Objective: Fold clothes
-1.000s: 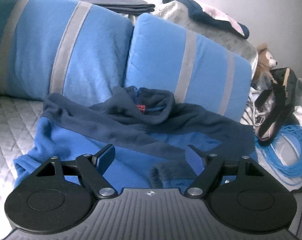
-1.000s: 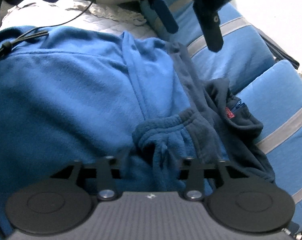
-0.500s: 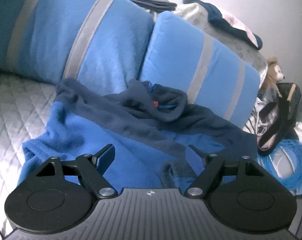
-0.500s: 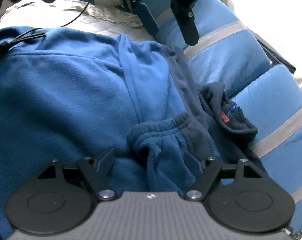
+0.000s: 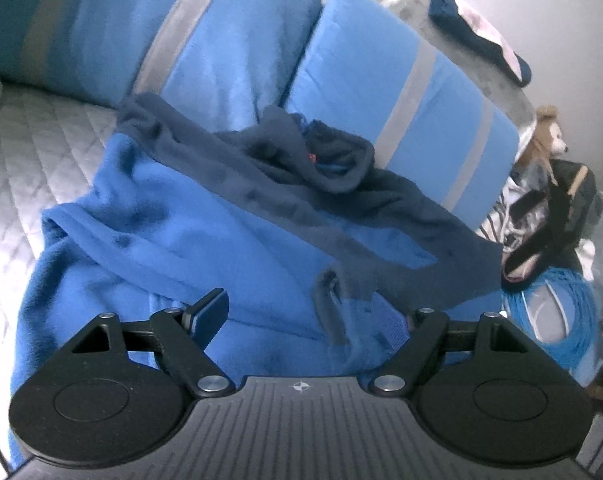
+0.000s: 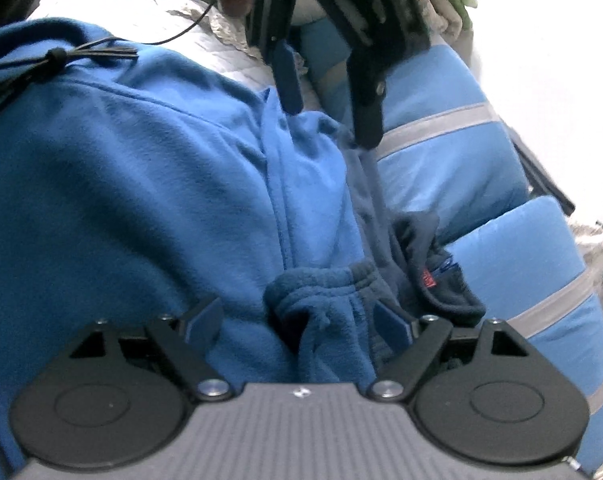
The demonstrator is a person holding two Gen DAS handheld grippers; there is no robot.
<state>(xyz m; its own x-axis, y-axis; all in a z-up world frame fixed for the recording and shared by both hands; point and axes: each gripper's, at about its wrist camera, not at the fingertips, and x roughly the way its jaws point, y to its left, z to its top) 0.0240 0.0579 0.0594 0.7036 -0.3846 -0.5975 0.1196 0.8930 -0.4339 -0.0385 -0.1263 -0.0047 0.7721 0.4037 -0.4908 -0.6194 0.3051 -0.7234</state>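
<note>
Your blue fleece jacket (image 5: 189, 240) lies rumpled on the quilted bed (image 5: 25, 148), its navy collar (image 5: 321, 160) bunched against the striped pillows (image 5: 401, 92) — no clean fold shows yet, so most of the work looks ahead. Your right gripper (image 6: 297, 320) has just been opening; its jaws stand wide with the gathered cuff (image 6: 321, 292) between them, not pinched. Your left gripper (image 5: 301, 312) is spread wide too, holding nothing, low over the jacket's far edge. Flattening, sleeves and body fold are left — judging by the creases.
</note>
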